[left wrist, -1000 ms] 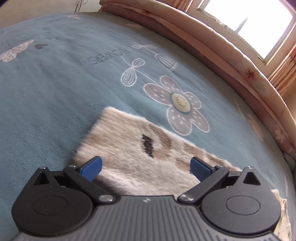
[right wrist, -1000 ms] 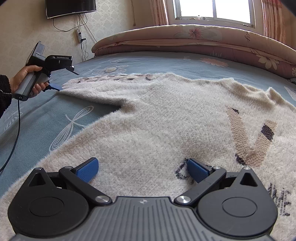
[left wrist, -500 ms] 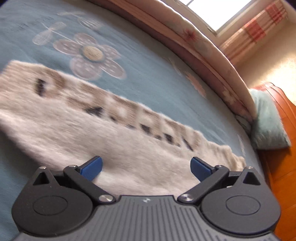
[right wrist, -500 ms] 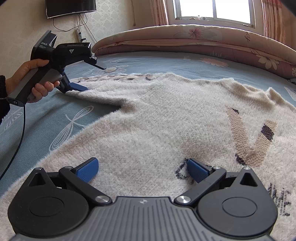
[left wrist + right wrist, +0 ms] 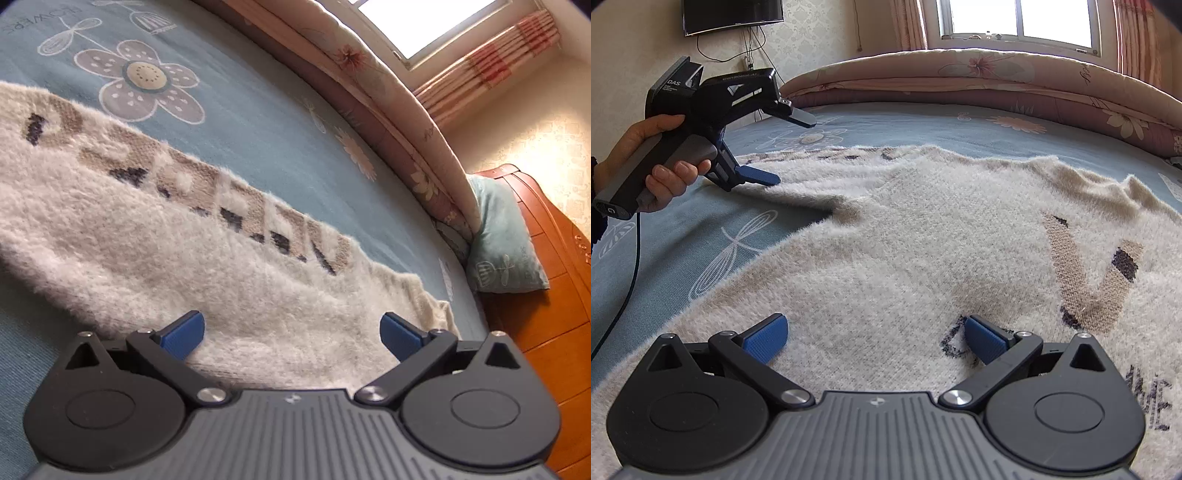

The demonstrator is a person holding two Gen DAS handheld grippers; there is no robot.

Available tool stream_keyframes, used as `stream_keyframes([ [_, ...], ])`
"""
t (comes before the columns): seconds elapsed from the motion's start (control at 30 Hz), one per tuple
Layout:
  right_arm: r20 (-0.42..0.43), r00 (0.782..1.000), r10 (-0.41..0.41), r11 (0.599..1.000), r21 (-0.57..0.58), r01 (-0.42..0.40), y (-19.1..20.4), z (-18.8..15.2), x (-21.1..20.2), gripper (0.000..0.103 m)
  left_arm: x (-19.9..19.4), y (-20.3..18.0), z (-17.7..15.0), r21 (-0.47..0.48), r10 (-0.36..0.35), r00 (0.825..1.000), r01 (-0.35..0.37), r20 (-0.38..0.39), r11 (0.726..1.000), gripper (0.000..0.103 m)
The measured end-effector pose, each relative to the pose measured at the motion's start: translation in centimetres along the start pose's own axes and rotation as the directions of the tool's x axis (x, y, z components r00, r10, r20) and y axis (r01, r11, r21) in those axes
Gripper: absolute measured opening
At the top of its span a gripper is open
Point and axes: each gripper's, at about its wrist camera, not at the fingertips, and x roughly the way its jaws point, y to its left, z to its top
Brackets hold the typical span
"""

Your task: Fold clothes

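A: Where is the sweater (image 5: 923, 236) found, and how can it be expected to handle?

B: It is laid flat across the middle of the bed (image 5: 676, 243), with one sleeve (image 5: 155, 206) stretched out toward the bed's far left side, as seen from the right wrist. A soft, fluffy, limp knit is judged from its fuzzy pile: light, easily stretched, likely to sag and drape when lifted, and not slippery. Nothing fragile is suggested.

A: Where should it be taken hold of?

B: A pinch at the sleeve's near edge is suggested, since a thin edge can be closed on more surely than the thick flat middle. The hem or side seam would serve for the body.

A: How are the grippers set?

B: The left gripper (image 5: 291, 332) is held wide, its lower finger (image 5: 757, 179) low at the sleeve's edge, nothing clamped. The right gripper (image 5: 875, 334) is also spread wide, poised over the sweater's body, empty.

A: And the count?

B: One sweater, one sleeve in clear view, two grippers, one hand (image 5: 653, 166) seen. One rolled quilt (image 5: 979, 81) along the far edge and one pillow (image 5: 502, 240) at the headboard corner are counted.
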Motion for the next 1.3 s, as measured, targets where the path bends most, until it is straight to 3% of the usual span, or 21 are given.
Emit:
stream_keyframes([
  [0.1, 0.0, 1.0, -0.001, 1.0, 0.0, 0.001, 0.0, 0.0, 0.0, 0.103, -1.4, 0.9, 0.5, -0.071, 0.112, 0.991, -0.106, 0.079, 0.992, 0.1],
  [0.2, 0.0, 1.0, -0.002, 1.0, -0.001, 0.002, 0.1, 0.0, 0.0, 0.103, -3.1, -0.4, 0.4, -0.069, 0.312, 0.937, -0.304, 0.155, 0.95, 0.099],
  [0.27, 0.0, 1.0, -0.002, 1.0, -0.001, 0.002, 0.1, 0.0, 0.0, 0.103, -3.8, -1.7, -0.2, -0.034, 0.257, 0.956, -0.255, 0.143, 0.966, 0.1],
  [0.37, -0.001, 1.0, -0.004, 1.0, -0.003, 0.004, 0.1, 0.0, 0.0, 0.103, -3.2, -4.5, -2.0, -0.008, 0.047, 0.998, -0.047, 0.046, 0.999, 0.101],
  [0.4, -0.001, 1.0, -0.004, 1.0, -0.003, 0.004, 0.1, 0.0, 0.0, 0.103, -2.5, -5.4, -2.7, -0.008, -0.024, 1.0, 0.024, -0.002, 1.0, 0.101],
  [0.47, -0.001, 1.0, -0.004, 1.0, -0.002, 0.004, 0.1, 0.0, 0.1, 0.103, -0.9, -7.2, -4.3, -0.013, -0.138, 0.986, 0.138, -0.097, 0.99, 0.101],
  [0.53, -0.001, 1.0, -0.004, 1.0, -0.002, 0.004, 0.1, 0.0, 0.1, 0.103, 0.6, -8.8, -5.9, 0.006, -0.177, 0.97, 0.18, -0.164, 0.984, 0.101],
  [0.63, -0.001, 1.0, -0.005, 1.0, -0.002, 0.005, 0.2, 0.0, 0.1, 0.103, 2.1, -9.8, -7.4, 0.032, -0.185, 0.962, 0.195, -0.203, 0.98, 0.101],
  [0.77, -0.001, 1.0, -0.005, 1.0, -0.002, 0.005, 0.2, 0.0, 0.1, 0.103, 2.9, -8.6, -8.8, -0.002, -0.147, 0.952, 0.152, -0.267, 0.988, 0.101],
  [0.97, -0.003, 1.0, -0.007, 1.0, -0.003, 0.007, 0.2, 0.0, 0.1, 0.103, -0.7, -7.7, -11.0, -0.008, -0.143, 0.945, 0.147, -0.294, 0.989, 0.101],
  [1.13, -0.004, 1.0, -0.01, 1.0, -0.006, 0.01, 0.3, 0.0, 0.1, 0.103, -4.8, -8.9, -12.6, 0.095, -0.056, 0.965, 0.083, -0.257, 0.992, 0.101],
  [1.3, -0.008, 0.996, -0.092, 0.992, -0.084, 0.091, 2.1, 0.2, 0.0, 0.103, -7.2, -9.8, -13.2, 0.209, 0.01, 0.983, 0.028, -0.181, 0.978, 0.101],
])
